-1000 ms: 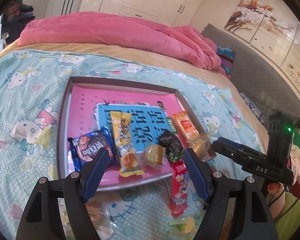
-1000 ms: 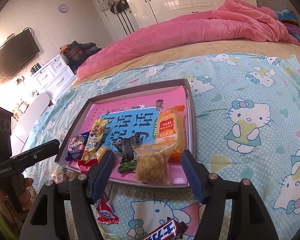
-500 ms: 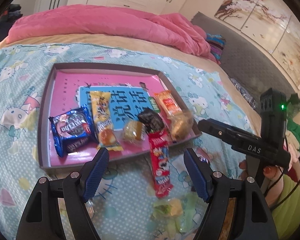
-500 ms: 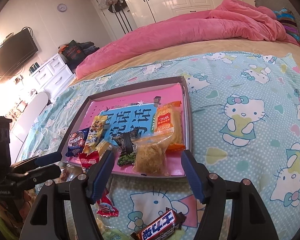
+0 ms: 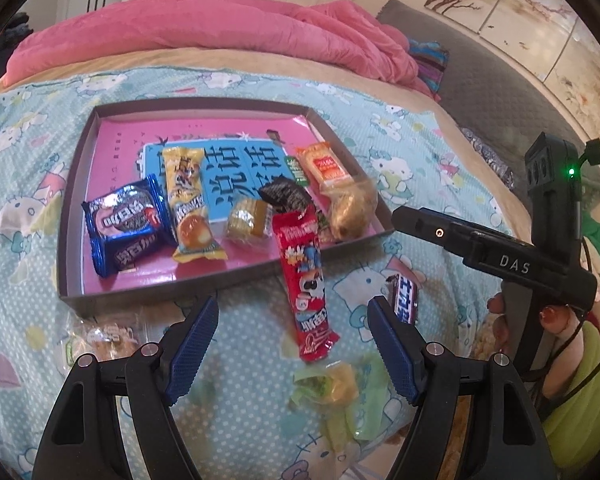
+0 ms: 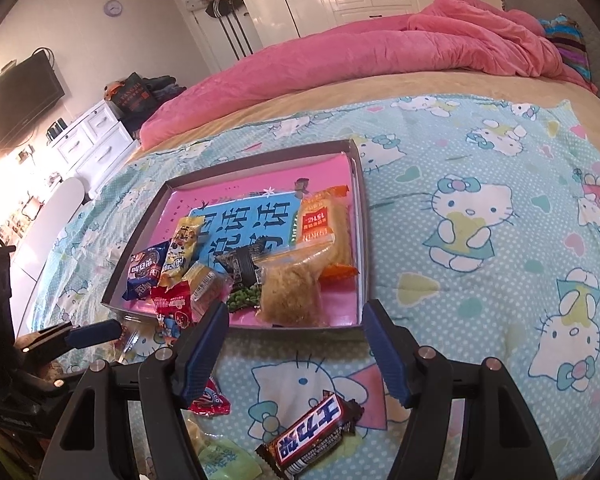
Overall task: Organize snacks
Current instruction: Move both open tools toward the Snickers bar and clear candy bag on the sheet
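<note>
A shallow brown tray [image 5: 74, 216] with a pink floor lies on the bed and holds several snack packets: a blue cookie pack [image 5: 126, 226], a yellow cake packet [image 5: 188, 204] and an orange cracker pack [image 5: 326, 166]. A red snack stick [image 5: 306, 284] lies over the tray's near rim onto the sheet. A Snickers bar [image 6: 312, 438] lies on the sheet in front of the tray. My left gripper [image 5: 292, 332] is open and empty, just short of the red stick. My right gripper [image 6: 294, 334] is open and empty at the tray's near rim [image 6: 300, 327].
A green-wrapped snack [image 5: 332, 390] and a clear-wrapped cake [image 5: 100, 338] lie on the Hello Kitty sheet [image 6: 480, 280] near me. A pink duvet [image 6: 360, 52] is heaped behind the tray. A white dresser [image 6: 96, 140] and wardrobes stand past the bed.
My left gripper has pulled back from the tray, so more of the sheet and loose snacks show in front of it. The right gripper has backed off slightly. Both stay open.
</note>
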`<state>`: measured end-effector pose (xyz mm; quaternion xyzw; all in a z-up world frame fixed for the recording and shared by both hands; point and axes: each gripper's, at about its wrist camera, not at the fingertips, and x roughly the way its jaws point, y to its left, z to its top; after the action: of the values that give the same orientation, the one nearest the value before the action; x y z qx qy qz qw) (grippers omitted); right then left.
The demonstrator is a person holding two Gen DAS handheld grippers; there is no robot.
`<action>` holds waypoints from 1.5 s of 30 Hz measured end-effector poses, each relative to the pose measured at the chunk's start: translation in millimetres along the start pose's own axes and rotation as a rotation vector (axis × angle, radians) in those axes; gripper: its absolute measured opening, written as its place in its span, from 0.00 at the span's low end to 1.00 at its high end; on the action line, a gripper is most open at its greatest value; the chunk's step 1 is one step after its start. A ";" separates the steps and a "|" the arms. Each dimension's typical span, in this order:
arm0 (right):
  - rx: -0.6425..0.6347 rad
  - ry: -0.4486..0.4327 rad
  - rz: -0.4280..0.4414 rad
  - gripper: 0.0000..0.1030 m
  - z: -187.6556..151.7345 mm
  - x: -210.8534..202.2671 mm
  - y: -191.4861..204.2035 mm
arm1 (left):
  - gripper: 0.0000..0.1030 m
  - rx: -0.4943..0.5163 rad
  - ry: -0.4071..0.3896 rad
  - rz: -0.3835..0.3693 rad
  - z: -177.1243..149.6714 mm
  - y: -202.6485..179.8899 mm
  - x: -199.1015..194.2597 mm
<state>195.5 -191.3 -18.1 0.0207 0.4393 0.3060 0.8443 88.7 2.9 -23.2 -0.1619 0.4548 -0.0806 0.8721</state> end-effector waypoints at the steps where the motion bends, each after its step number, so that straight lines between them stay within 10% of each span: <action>1: 0.006 0.005 0.003 0.67 -0.9 0.0 -0.5 | 0.76 0.002 0.008 0.001 -1.0 -0.8 1.0; 32: 0.125 0.236 -0.066 0.66 -44.5 12.5 -15.3 | 0.76 0.088 0.183 -0.047 -27.0 -26.9 25.8; 45: -0.049 0.280 -0.084 0.41 -60.1 22.0 17.5 | 0.76 0.118 0.267 -0.033 -39.7 -36.6 43.4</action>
<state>150.8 -179.4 -65.6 -0.0611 0.5457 0.2810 0.7871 81.3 -52.1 -64.7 -0.1056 0.5583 -0.1423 0.8105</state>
